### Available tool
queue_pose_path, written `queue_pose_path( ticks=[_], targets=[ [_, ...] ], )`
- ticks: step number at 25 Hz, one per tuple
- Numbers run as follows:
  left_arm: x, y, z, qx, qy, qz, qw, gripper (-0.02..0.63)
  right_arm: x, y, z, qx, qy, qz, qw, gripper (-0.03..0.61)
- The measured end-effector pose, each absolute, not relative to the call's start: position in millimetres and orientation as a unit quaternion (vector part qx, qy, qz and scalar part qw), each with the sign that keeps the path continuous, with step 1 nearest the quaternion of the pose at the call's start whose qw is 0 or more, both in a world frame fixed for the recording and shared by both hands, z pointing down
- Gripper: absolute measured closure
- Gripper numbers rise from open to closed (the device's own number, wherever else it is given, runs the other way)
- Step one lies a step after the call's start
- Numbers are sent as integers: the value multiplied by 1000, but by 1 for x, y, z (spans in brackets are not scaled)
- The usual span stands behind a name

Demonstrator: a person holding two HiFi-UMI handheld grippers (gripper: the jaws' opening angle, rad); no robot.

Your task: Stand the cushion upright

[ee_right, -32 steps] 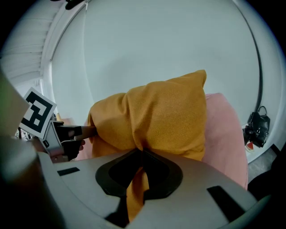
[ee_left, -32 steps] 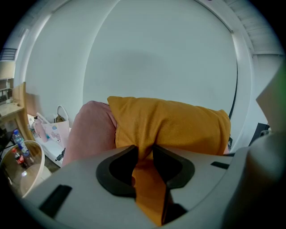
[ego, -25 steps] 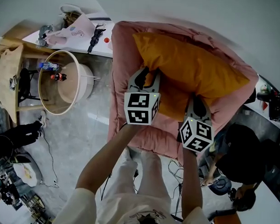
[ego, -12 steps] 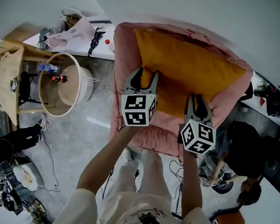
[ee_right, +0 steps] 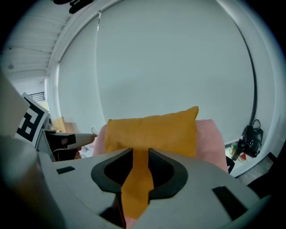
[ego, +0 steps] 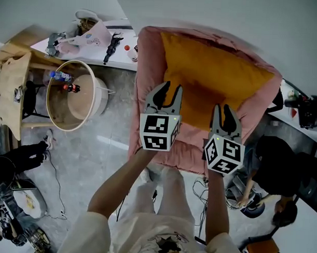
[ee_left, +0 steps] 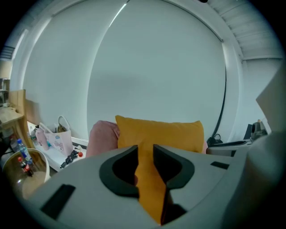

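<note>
Left tool (ego: 170,89): held out over the front of a pink seat (ego: 148,71), its tips by the cushion's lower left corner in the head view. Its own view shows the jaws (ee_left: 145,150) a modest way apart and closing, with nothing gripped; only distant orange cloth shows through the gap. Right tool (ego: 221,111): level with the left and well apart from it, tips near the cushion's lower edge. The right gripper view shows its jaws (ee_right: 140,154) a narrow way apart and empty. Cushion (ego: 217,79): orange, on the pink seat, leaning back against the seat's rear. The head view looks down on its broad face. Both gripper views show it standing on its long edge (ee_left: 161,132), top edge level, with the pink seat (ee_right: 211,138) showing past its sides. Open room: a strip of bare pink padding lies between the tools and the seat's front rim, and grey floor (ego: 95,147) lies clear to the left of the seat. Round tub (ego: 100,95): on that floor, apart from the seat, with bottles (ego: 66,86) inside. The left gripper view catches it at its lower left edge; the right gripper view does not show it. Counter (ego: 118,57): white, beyond the tub, touching the seat's far left corner, carrying a paper bag (ego: 91,33). Black device (ee_right: 250,138): right of the seat, clearest in the right gripper view. Wall (ee_left: 156,67): plain white, directly behind the seat.
</note>
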State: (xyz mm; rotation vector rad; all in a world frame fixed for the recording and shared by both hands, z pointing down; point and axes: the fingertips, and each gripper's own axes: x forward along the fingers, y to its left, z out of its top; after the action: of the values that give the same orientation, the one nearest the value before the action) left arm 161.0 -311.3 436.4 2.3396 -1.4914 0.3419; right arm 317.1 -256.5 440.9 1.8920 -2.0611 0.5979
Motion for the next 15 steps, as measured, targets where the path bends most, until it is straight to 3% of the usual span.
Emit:
queue_pose_path(
  ticks=[1,4,6,15],
  targets=[
    [157,-306,429,825,-528,118,162,531,314,-253,436,656,-713,204,140,457],
    [147,-289,408,823,-537,115,143,605,303,-240,420,660,-712,197,136,478],
    [146,-276,398,825,-535,117,139,607,300,-229,408,663,-712,191,130,535],
    [119,-209,353,834,-527,95,132,609,246,-176,359,639,-743,162,117,546]
  ],
)
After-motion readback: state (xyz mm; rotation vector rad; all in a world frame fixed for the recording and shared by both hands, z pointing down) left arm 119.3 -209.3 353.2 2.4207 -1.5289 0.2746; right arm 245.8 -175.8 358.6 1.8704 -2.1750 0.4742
